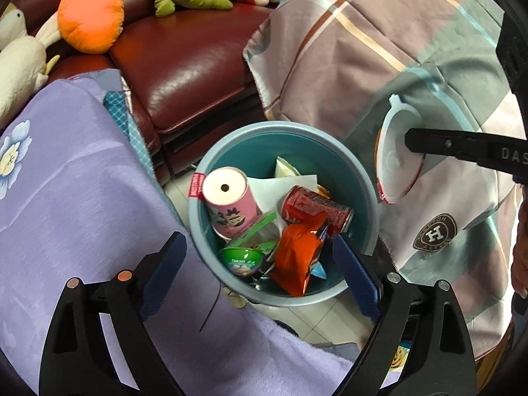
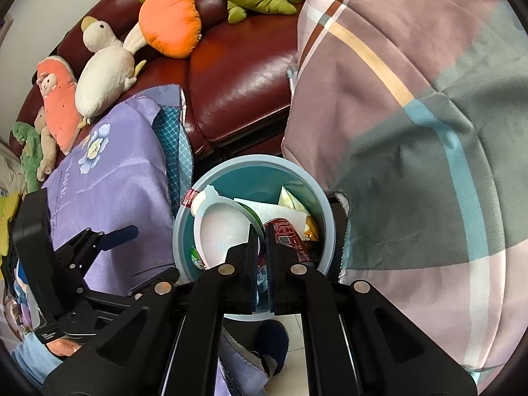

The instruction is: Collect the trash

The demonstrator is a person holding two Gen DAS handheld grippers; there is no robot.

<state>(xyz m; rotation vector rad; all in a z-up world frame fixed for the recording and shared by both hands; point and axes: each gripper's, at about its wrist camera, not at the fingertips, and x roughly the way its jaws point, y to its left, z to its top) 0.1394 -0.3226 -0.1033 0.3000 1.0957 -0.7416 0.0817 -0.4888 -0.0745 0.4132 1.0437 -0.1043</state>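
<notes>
I've got the blue bin (image 1: 333,151) right under me, standing on the pale tiled floor between the purple flowered cloth (image 1: 76,178) and the plaid blanket (image 1: 379,49). My left gripper (image 1: 260,274) hangs over the bin's near rim, its blue pads spread wide with nothing between them. Down in the bin I see a pink cup (image 1: 231,203) lying on its side, a crushed red can (image 1: 315,209), an orange snack bag (image 1: 297,257), a small green cup (image 1: 242,259) and white paper (image 1: 277,186). My right gripper (image 2: 261,231) has its jaws pressed together, pinching the edge of a white plastic lid (image 2: 219,227), which hangs over the bin's open mouth in the right wrist view. From the left wrist camera that lid sits just off the bin's right rim. Behind it all, the dark red leather sofa (image 1: 188,76) carries stuffed toys, an orange carrot plush (image 1: 92,16) among them.
</notes>
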